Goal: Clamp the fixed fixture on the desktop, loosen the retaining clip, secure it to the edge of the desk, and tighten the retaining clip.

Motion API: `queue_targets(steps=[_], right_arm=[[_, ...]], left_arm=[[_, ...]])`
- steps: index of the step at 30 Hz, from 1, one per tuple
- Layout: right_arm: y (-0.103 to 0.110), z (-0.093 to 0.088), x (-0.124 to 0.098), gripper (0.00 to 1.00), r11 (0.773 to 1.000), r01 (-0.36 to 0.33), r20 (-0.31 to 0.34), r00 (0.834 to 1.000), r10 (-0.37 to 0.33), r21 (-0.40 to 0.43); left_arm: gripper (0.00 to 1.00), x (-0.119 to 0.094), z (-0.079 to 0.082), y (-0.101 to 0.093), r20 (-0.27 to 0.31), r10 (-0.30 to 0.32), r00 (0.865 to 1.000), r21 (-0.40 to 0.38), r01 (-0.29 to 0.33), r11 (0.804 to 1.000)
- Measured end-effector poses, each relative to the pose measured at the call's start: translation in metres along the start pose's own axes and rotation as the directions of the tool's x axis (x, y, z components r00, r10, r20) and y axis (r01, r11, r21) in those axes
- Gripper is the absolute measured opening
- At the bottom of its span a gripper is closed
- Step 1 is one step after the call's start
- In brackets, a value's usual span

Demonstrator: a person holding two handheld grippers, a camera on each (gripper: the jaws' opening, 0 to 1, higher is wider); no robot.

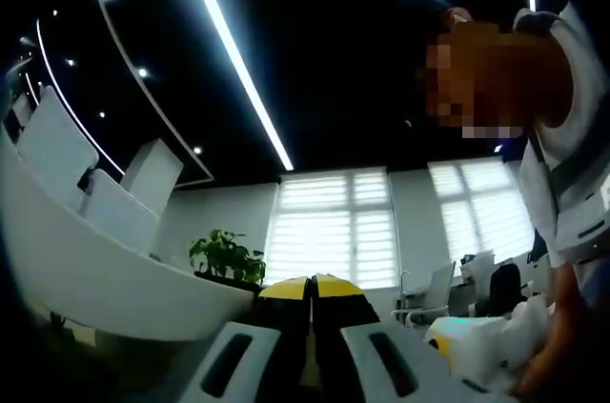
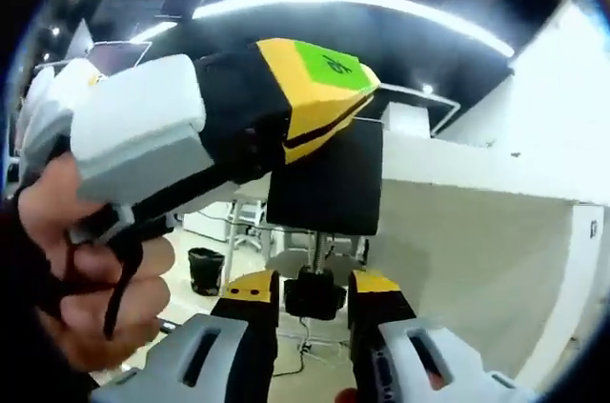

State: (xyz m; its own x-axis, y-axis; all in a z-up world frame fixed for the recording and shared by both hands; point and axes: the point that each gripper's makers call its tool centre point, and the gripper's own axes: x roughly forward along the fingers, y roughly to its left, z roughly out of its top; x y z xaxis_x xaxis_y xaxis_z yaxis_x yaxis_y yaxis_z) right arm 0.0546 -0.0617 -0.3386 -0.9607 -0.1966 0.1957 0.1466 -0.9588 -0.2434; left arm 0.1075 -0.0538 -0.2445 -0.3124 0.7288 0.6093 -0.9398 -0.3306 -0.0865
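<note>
My left gripper [image 1: 311,289] points up toward the ceiling, its yellow-tipped jaws pressed together with nothing between them. In the right gripper view the same left gripper [image 2: 367,93] looms large from the left. It is black and yellow with a green label, and a hand [image 2: 86,270] holds it by its white housing. My right gripper [image 2: 314,289] stands open, jaws well apart and nothing held. Through the gap I see a black office chair [image 2: 324,184] farther off.
A person in a white vest [image 1: 562,155] stands at the right, one hand near white bagged items [image 1: 491,341]. A curved white wall [image 1: 86,260], a plant [image 1: 227,255] and blinded windows [image 1: 334,227] lie ahead. A white partition [image 2: 477,241] and a black bin [image 2: 205,270] are nearby.
</note>
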Motion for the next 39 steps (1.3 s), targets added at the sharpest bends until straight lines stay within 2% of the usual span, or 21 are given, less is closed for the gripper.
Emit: queue_targets(steps=[2,6,9,11,12,16,19,22,24,25,28,32,34,37,39], right_arm=[[0.0,-0.001,0.0,0.26,0.999,-0.012,0.0,1.0,0.012,0.048],[-0.001,-0.002,-0.001,0.25,0.996,-0.047,0.015,0.999,0.046,0.079],[0.004,-0.001,-0.003,0.25,0.976,-0.136,0.067,0.99,0.126,0.171],[0.004,-0.002,-0.003,0.25,0.96,-0.211,0.085,0.976,0.198,0.186],[0.006,-0.001,-0.004,0.25,0.947,-0.256,0.094,0.966,0.242,0.192],[0.008,0.0,-0.005,0.25,0.908,-0.364,0.123,0.931,0.345,0.209],[0.009,-0.001,-0.004,0.25,0.866,-0.438,0.144,0.898,0.415,0.24],[0.011,-0.002,-0.003,0.25,0.812,-0.52,0.168,0.854,0.492,0.263],[0.012,-0.003,-0.003,0.25,0.747,-0.582,0.185,0.812,0.553,0.322],[0.011,-0.007,-0.001,0.25,0.726,-0.586,0.176,0.807,0.564,0.36],[0.011,-0.006,-0.001,0.25,0.722,-0.602,0.182,0.796,0.578,0.34],[0.012,-0.006,-0.004,0.25,0.737,-0.591,0.183,0.805,0.565,0.327],[0.011,-0.006,-0.004,0.26,0.751,-0.574,0.178,0.818,0.548,0.326],[0.011,-0.009,-0.005,0.26,0.802,-0.525,0.128,0.85,0.511,0.286],[0.01,-0.012,-0.008,0.3,0.819,-0.499,0.105,0.865,0.491,0.283]], left_arm=[[0.02,0.0,0.0,0.0,0.004,-0.001,1.0,-0.002,0.001,1.0],[0.02,0.001,0.0,0.0,0.002,-0.001,1.0,0.001,0.001,1.0],[0.02,0.001,0.0,0.0,0.004,-0.001,1.0,0.002,0.001,1.0],[0.02,0.001,0.0,0.0,0.002,-0.001,1.0,0.002,0.001,1.0],[0.02,0.001,0.0,0.0,0.002,-0.002,1.0,0.001,0.001,1.0],[0.02,0.001,0.0,0.0,0.001,-0.001,1.0,0.002,0.001,1.0],[0.02,0.001,0.0,0.0,0.0,-0.001,1.0,0.005,0.001,1.0],[0.02,0.001,0.0,0.0,0.0,-0.002,1.0,0.003,0.002,1.0],[0.02,0.001,0.0,0.0,0.001,-0.001,1.0,0.003,0.001,1.0],[0.02,0.001,0.0,0.0,0.002,-0.001,1.0,0.003,0.001,1.0],[0.02,0.001,0.0,0.0,0.001,0.0,1.0,0.008,0.0,1.0],[0.02,0.001,0.0,0.0,0.002,-0.002,1.0,0.004,0.002,1.0],[0.02,0.001,0.0,0.0,0.002,-0.003,1.0,0.002,0.003,1.0],[0.02,0.001,0.0,0.0,0.001,-0.002,1.0,0.01,0.002,1.0],[0.02,0.001,0.0,0.0,0.003,-0.001,1.0,0.009,0.001,1.0]])
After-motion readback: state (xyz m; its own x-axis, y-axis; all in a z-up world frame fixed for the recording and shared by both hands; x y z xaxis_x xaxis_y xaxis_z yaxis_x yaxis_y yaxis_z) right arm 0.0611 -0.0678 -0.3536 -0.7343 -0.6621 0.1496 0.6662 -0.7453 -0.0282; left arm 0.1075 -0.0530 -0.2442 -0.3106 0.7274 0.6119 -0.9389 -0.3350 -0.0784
